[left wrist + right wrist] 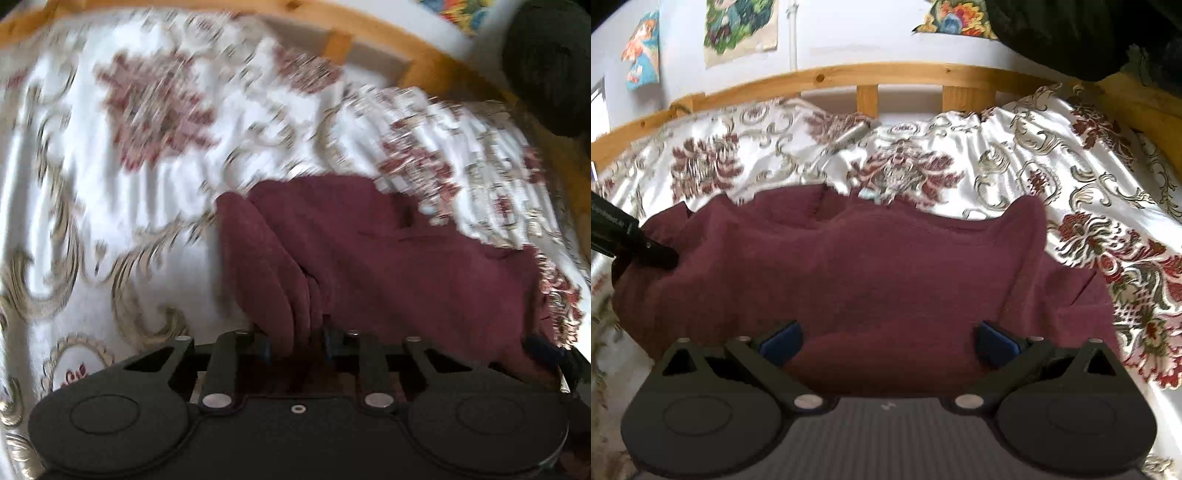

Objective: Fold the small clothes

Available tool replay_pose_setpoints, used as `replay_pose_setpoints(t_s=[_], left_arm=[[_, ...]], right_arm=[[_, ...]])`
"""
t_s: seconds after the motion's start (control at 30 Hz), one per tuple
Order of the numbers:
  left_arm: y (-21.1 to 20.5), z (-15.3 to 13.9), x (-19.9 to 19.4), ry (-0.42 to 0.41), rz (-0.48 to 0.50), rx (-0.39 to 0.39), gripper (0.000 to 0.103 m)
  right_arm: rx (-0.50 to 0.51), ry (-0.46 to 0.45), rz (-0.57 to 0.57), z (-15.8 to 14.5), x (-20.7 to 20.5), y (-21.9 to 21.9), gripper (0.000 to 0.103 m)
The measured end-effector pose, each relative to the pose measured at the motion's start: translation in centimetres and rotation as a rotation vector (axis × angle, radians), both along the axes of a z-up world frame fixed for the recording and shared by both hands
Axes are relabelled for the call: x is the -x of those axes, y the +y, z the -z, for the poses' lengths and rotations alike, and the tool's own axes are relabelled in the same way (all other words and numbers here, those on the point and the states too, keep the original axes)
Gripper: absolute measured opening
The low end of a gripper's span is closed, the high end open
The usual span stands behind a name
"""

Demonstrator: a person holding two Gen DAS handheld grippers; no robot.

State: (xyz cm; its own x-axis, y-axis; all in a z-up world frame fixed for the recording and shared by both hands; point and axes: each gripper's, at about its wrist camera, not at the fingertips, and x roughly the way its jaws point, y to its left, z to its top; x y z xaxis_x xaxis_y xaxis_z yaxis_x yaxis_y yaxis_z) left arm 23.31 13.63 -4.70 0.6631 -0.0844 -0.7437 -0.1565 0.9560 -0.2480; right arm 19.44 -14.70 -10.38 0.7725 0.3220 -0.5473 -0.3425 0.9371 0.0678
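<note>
Left tongs (297, 345) clamped on bunched edge of maroon garment (388, 258) on patterned bedspread (110, 184); right tongs (888, 341) wide open, empty, above it. First fold apparently starting; next: carry edge across.

maroon garment (871, 266): soft cloth, matt, with a short fuzzy nap like fleece or knit.
bedspread (1008, 162): woven cloth with a satin sheen, white ground, raised dark red and beige-gold floral pattern.
bed rail (849, 75): pale wood with knots, smooth, lightly varnished.
wall pictures (738, 26): probably paper, matt; too blurred to be sure.
right gripper (888, 341): matt black plastic body, blue pads (783, 338) that look rubbery, silvery metal pins.
left gripper (297, 345): the same matt black plastic.
</note>
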Motion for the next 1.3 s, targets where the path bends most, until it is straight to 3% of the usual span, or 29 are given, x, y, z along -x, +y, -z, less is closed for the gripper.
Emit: replay_pose_setpoints(t_s=[0.23, 0.33, 0.47, 0.57, 0.63, 0.67, 0.8, 0.9, 1.0, 1.1, 1.2, 1.3], left_arm=[[-8.6, -6.5, -0.2, -0.095, 0.194, -0.111, 0.022], [-13.2, -7.8, -1.2, -0.086, 0.263, -0.131, 0.022], [-18.7, -7.5, -3.3, -0.007, 0.303, -0.111, 0.022], [-21.9, -5.8, -3.4, 0.000, 0.357, -0.186, 0.024], [-22.8, -4.7, -2.9, 0.003, 0.392, -0.204, 0.032], [-23.0, -4.4, -2.6, 0.005, 0.409, -0.195, 0.041], [-23.2, -4.1, -0.6, -0.031, 0.466, -0.147, 0.074], [-22.3, -4.9, 2.3, -0.139, 0.491, -0.153, 0.085], [-20.9, -5.3, 4.8, -0.250, 0.454, -0.216, 0.100], [-20.0, -4.5, 6.6, -0.295, 0.432, -0.331, 0.102], [-19.7, -2.5, 6.5, -0.228, 0.438, -0.424, 0.102], [-19.6, -0.6, 6.1, -0.183, 0.443, -0.465, 0.102]], right_arm=[[-0.032, -0.023, 0.121, -3.9, 0.1, -6.6, 0.103], [0.007, -0.046, 0.184, -5.5, -0.7, -10.2, 0.103], [0.095, -0.106, 0.309, -7.2, -1.7, -14.6, 0.103], [0.072, -0.099, 0.384, -7.5, -2.3, -17.5, 0.103], [0.021, -0.073, 0.400, -7.2, -2.6, -18.8, 0.103], [-0.007, -0.055, 0.399, -7.0, -2.8, -19.2, 0.103], [-0.132, -0.007, 0.350, -6.1, -3.5, -19.5, 0.103], [-0.277, 0.009, 0.253, -5.7, -3.5, -18.9, 0.103], [-0.464, 0.060, 0.111, -4.9, -4.0, -17.8, 0.103], [-0.596, 0.108, -0.022, -3.9, -4.4, -15.9, 0.103], [-0.635, 0.158, -0.126, -3.0, -5.2, -12.9, 0.103], [-0.643, 0.224, -0.153, -1.5, -6.4, -10.7, 0.103]])
